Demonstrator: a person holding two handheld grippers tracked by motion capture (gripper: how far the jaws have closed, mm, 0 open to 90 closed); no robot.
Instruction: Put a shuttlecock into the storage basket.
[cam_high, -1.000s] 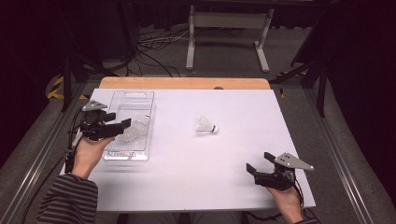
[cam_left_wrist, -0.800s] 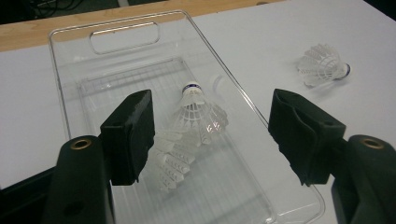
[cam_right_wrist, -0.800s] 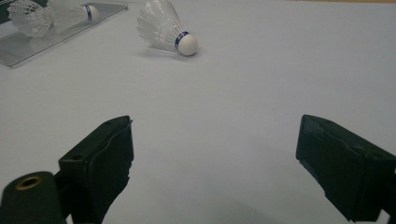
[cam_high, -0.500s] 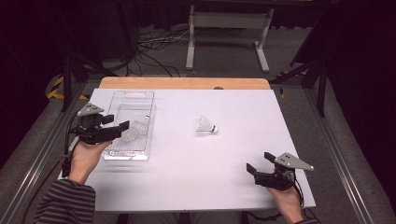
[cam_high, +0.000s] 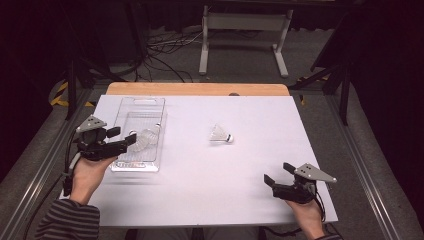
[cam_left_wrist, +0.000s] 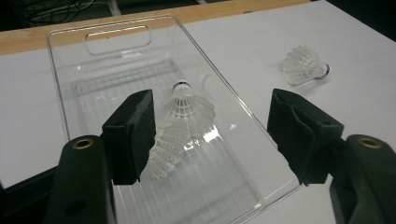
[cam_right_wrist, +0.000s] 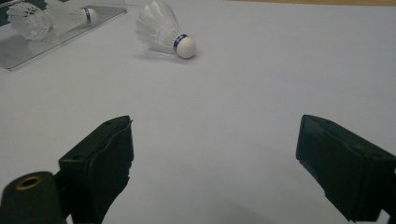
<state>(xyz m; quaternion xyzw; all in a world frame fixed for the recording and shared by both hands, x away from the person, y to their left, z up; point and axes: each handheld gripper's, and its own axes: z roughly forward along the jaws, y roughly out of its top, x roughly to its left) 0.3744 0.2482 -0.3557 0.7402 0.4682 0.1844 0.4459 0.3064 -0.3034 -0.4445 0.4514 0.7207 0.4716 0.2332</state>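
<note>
At the left of the high view, a clear, ribbed plastic tray (cam_high: 141, 102) with a handle slot at its far end is lying on the white table top (cam_high: 210, 180), and white feathered shuttlecocks with blue-banded cork tips (cam_left_wrist: 184, 109) are resting inside it, nested one into another; two are countable, and whether more are stacked there cannot be told. A third white shuttlecock (cam_high: 220, 134) is lying on its side near the middle of the frame, well apart from the tray. The left gripper (cam_high: 131, 140) is hovering over the tray's near half with its black jaws standing wide apart, gripping nothing, the nested shuttlecocks lying beyond and between them. At the lower right, the right gripper (cam_high: 276, 175) is sitting low over bare table, its jaws likewise spread wide and empty. There are one tray and two grippers.
</note>
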